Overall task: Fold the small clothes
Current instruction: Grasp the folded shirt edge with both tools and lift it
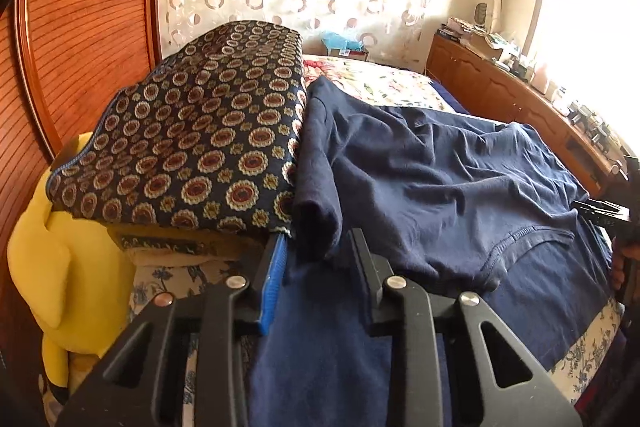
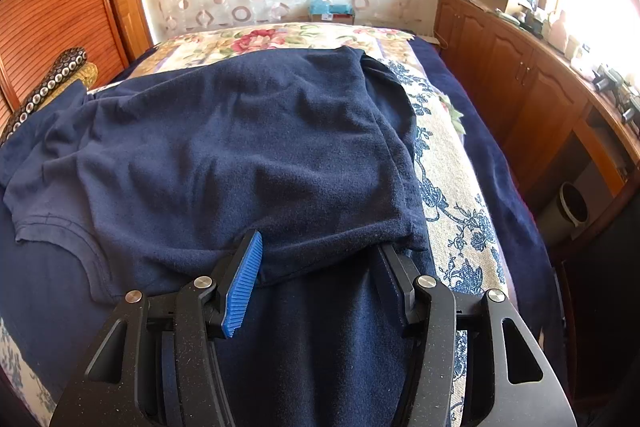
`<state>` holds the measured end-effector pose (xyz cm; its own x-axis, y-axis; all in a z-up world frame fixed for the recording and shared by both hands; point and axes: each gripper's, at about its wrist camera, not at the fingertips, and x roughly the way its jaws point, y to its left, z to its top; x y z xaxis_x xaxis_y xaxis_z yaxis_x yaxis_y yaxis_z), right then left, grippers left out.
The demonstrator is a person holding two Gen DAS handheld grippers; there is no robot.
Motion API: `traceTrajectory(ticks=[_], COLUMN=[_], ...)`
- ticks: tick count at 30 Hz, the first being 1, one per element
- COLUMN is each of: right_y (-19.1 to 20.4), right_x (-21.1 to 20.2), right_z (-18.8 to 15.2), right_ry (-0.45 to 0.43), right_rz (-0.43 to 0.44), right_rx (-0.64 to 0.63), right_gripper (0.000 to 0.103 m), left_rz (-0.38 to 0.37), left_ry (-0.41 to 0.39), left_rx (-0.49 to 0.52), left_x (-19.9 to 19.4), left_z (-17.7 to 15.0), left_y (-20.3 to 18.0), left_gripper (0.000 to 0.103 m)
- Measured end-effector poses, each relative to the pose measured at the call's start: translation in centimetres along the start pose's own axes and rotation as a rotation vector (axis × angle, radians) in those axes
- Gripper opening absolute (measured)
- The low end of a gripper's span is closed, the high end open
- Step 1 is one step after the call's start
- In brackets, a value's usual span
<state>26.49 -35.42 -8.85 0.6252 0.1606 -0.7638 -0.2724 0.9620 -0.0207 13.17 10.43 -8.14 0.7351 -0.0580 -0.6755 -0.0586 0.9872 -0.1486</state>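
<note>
navy shirt mid-fold on the bed, both grippers at its near edge

shirt lies spread across the bed, navy and rumpled, its far part doubled over so a folded edge runs across the near side in the right wrist view. a patterned cushion sits just beside the shirt's left side, with a yellow plush toy below it.

left gripper has its fingers narrowed around a hanging fold of the shirt, seemingly a sleeve or corner. cloth sits between them, but a gap shows on either side of it, so i cannot tell whether the pads are truly pressing on it. right gripper stands about half open, its fingers tucked under the folded edge, which drapes over both tips; nothing is pinched there.

risks, as a judgement: if the left fingers have caught only a thin outer layer, the fold may slip free once lifted, and the sleeve would fall back crooked. the right fingers, open beneath the edge, could drag the doubled layer out of line or undo it if that hand moves without closing. the cushion crowds the left side, so a wide swing could snag the cloth on it. uneven pulling between the two hands would leave the fold skewed.
</note>
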Motion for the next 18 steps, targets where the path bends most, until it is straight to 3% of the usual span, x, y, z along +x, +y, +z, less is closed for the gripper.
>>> traceTrajectory(ticks=[6, 12, 13, 15, 17, 18], right_y=[0.1, 0.1, 0.0, 0.1, 0.0, -0.1], right_x=[0.0, 0.0, 0.0, 0.0, 0.0, -0.1], right_z=[0.0, 0.0, 0.0, 0.0, 0.0, 0.0], right_ry=[0.0, 0.0, 0.0, 0.0, -0.003, -0.008], right_rz=[-0.004, -0.005, -0.005, -0.006, -0.009, -0.024], right_rx=[-0.003, -0.003, -0.003, -0.003, -0.003, 0.004], right_gripper=[0.056, 0.056, 0.056, 0.055, 0.05, 0.038], left_rz=[-0.025, -0.003, -0.004, -0.018, -0.016, -0.017], left_ry=[0.019, 0.026, 0.026, 0.028, 0.002, -0.008], left_rx=[0.005, 0.011, 0.018, 0.034, 0.029, 0.033], left_x=[0.5, 1.9, 2.1, 2.5, 2.0, 1.6], left_z=[-0.5, 1.0, 1.1, 1.3, 1.4, 1.5], left_y=[-0.7, -1.3, -1.5, -1.9, -2.1, -2.3], left_gripper=[0.029, 0.029, 0.023, 0.0, 0.0, 0.0])
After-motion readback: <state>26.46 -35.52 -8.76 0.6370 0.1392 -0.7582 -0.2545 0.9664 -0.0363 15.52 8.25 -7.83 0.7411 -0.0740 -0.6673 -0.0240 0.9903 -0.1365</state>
